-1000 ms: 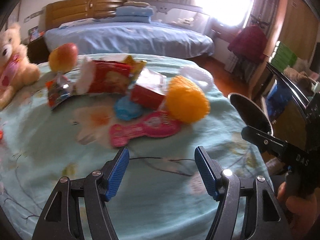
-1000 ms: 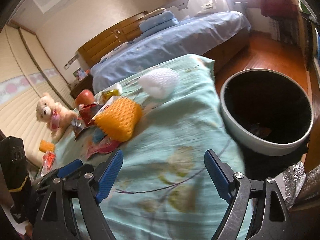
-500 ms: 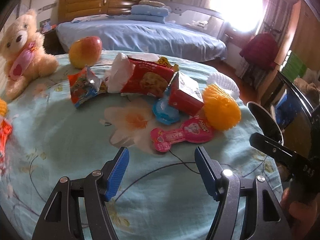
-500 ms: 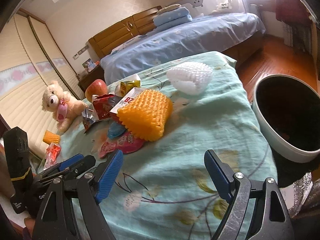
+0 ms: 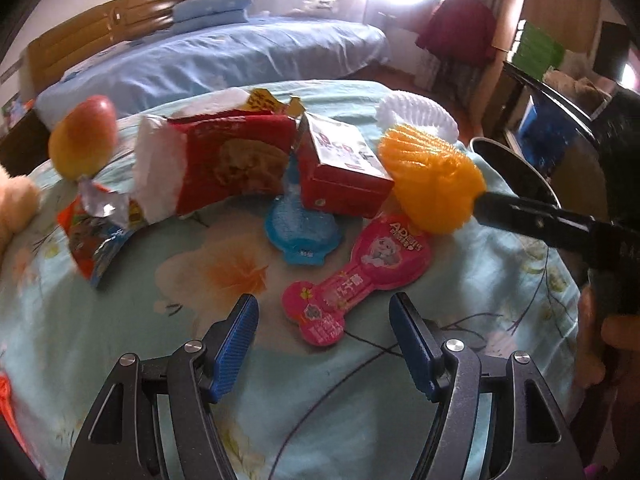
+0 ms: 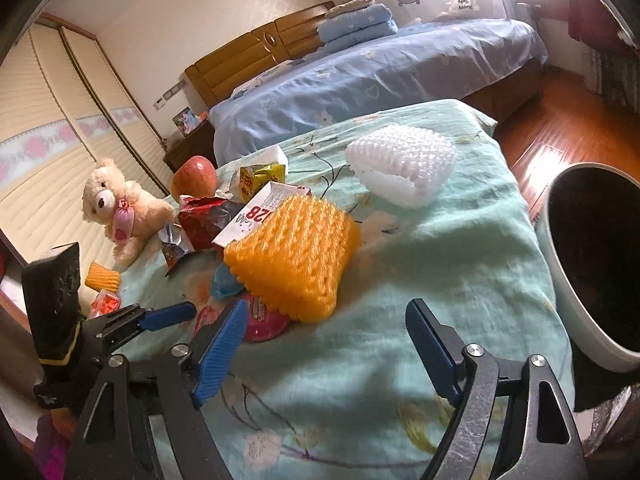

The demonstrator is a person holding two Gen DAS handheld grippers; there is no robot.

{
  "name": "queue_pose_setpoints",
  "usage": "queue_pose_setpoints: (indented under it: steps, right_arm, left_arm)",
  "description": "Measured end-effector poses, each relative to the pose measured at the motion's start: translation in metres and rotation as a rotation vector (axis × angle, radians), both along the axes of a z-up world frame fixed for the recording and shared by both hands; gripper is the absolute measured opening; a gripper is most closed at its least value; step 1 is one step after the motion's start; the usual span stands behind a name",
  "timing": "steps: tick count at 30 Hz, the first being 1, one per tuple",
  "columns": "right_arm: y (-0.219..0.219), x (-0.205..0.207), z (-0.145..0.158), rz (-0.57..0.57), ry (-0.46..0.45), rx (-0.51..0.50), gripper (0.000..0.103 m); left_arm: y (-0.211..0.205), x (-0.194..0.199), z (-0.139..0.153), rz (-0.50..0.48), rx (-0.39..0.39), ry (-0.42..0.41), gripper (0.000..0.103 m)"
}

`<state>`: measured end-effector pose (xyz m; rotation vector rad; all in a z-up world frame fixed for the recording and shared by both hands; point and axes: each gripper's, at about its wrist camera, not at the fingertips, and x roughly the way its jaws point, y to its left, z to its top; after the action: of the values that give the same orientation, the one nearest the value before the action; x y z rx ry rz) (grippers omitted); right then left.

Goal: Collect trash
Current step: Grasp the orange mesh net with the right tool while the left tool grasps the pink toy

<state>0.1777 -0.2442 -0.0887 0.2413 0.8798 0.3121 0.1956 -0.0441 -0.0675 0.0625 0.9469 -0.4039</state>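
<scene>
A heap of trash lies on the teal flowered bedspread (image 5: pixel 120 320). It holds a pink wrapper (image 5: pixel 356 280), a blue wrapper (image 5: pixel 300 228), a red box (image 5: pixel 344 172), a red snack bag (image 5: pixel 228 164), an orange foam net (image 6: pixel 296 252) and a white foam net (image 6: pixel 400 164). My left gripper (image 5: pixel 324 340) is open, with the pink wrapper just ahead of its pads. My right gripper (image 6: pixel 328 356) is open and its jaws are closing on nothing; the orange net lies just beyond them. One finger (image 5: pixel 520 216) of the right gripper touches the orange net (image 5: pixel 432 180).
A round bin (image 6: pixel 556 280) with a dark inside stands at the bed's right edge. An apple (image 5: pixel 84 136) and a teddy bear (image 6: pixel 120 208) sit at the far left, with a crumpled foil wrapper (image 5: pixel 96 236) nearby. A second bed (image 6: pixel 380 76) stands behind.
Both grippers have moved in toward the heap: the left one up to the pink wrapper, the right one up to the orange net. The bin has slid to the right wrist view's edge.
</scene>
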Motion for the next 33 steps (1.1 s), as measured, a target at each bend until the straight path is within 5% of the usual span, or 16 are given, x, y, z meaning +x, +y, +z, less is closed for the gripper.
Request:
queue_pose_setpoints:
  steps: [4, 6, 8, 9, 33]
  right_arm:
    - [0.009, 0.012, -0.004, 0.024, 0.017, -0.015, 0.064]
    - [0.011, 0.017, -0.007, 0.033, 0.029, -0.017, 0.047]
    - [0.013, 0.017, -0.009, 0.035, 0.034, -0.030, 0.018]
    - [0.012, 0.016, -0.010, 0.034, 0.035, -0.032, 0.015]
    - [-0.069, -0.049, 0.015, -0.113, -0.016, -0.033, 0.013]
  left_arm:
    - [-0.005, 0.006, 0.000, -0.025, 0.002, -0.020, 0.061]
    - [-0.009, 0.008, -0.003, -0.043, 0.009, -0.022, 0.043]
    - [-0.013, 0.006, -0.004, -0.052, 0.027, -0.035, 0.036]
    - [-0.014, 0.005, -0.004, -0.058, 0.027, -0.039, 0.036]
    - [-0.063, -0.043, 0.006, -0.067, -0.130, -0.069, 0.032]
